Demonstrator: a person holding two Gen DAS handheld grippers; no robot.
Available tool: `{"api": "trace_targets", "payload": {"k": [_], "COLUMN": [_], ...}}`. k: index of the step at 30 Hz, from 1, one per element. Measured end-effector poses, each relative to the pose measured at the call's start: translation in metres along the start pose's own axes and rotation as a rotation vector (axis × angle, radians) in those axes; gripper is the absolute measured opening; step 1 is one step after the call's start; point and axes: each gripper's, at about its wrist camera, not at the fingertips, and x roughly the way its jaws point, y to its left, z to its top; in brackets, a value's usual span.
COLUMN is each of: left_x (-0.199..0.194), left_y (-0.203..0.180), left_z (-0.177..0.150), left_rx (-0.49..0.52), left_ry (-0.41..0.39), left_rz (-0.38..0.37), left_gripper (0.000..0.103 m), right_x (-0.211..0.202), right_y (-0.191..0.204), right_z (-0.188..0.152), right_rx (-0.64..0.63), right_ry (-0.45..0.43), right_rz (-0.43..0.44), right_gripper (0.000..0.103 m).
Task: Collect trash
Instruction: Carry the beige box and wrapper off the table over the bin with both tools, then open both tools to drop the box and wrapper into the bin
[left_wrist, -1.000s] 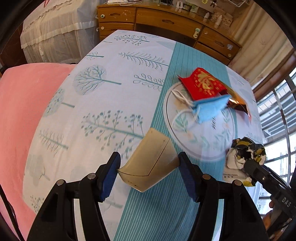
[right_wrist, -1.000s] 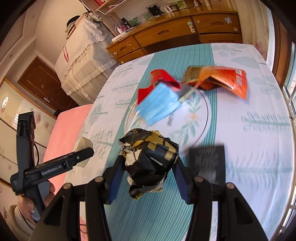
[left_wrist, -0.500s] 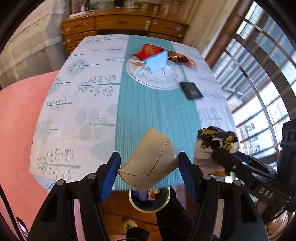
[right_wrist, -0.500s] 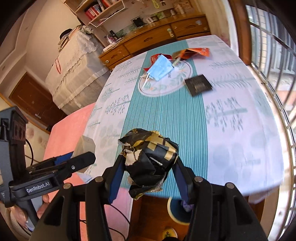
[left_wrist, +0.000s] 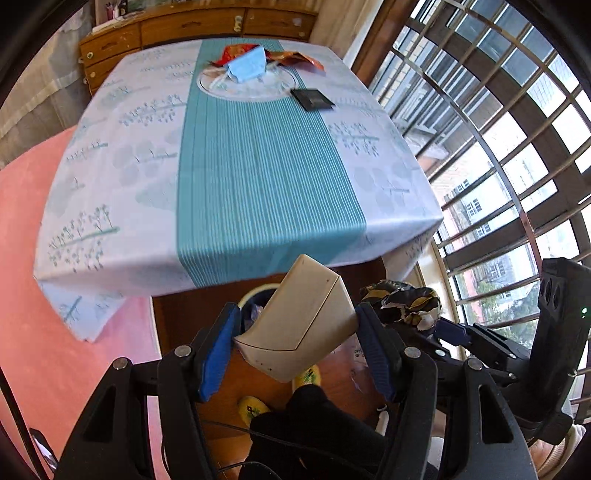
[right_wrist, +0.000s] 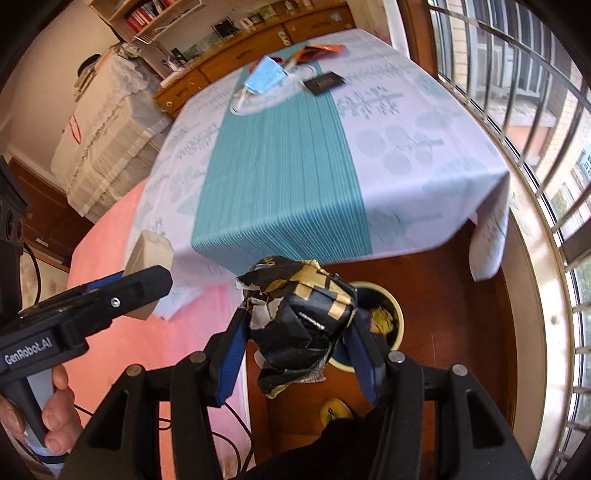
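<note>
Step in hand, as judged: carrying two pieces of trash off the table to the waste bin on the floor. The left gripper (left_wrist: 297, 334) is clamped on a beige paper carton (left_wrist: 301, 321), its blue pads pressing both sides; the right gripper (right_wrist: 297, 338) is clamped on a crumpled black-and-gold wrapper (right_wrist: 301, 317). Both loads hang past the near edge of the table (left_wrist: 236, 206), above the wooden floor. The waste bin (right_wrist: 393, 321), cream-rimmed and already holding scraps, stands just beyond the right gripper's load and is largely hidden behind the carton in the left view. Next move probably calls for centring each load over the bin mouth before the jaws part. Left on the table at its far end: a blue face mask (left_wrist: 247, 66), an orange wrapper (left_wrist: 295, 57) and a dark sachet (left_wrist: 312, 99).
</note>
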Motion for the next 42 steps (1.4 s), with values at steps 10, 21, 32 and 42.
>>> {"api": "trace_targets", "payload": {"k": [10,21,32,42], "left_x": [0.085,0.190,0.270,0.312], "left_y": [-0.008,0.004,0.027,0.056], "left_z": [-0.030,-0.055,-0.067,-0.071], "left_rx": [-0.024,-0.063,-0.072,-0.108], "left_ry": [0.088,0.139,0.156,0.174], "left_rz": [0.005,0.042,0.041,0.106], "left_gripper": [0.062,0.062,0.063,0.091], "right_x": [0.060,0.145,0.204,0.238], "right_y": [-0.054,-0.105,-0.137,-0.136], "right_z": [-0.042,-0.053,-0.062,-0.068], "right_rx": [0.057,0.097,0.139,0.129], "right_ry": [0.111,0.176,0.208,0.223], "right_rz": [-0.048,-0.077,-0.111,-0.119], "right_gripper": [0.052,0.052,0.052,0.053]}}
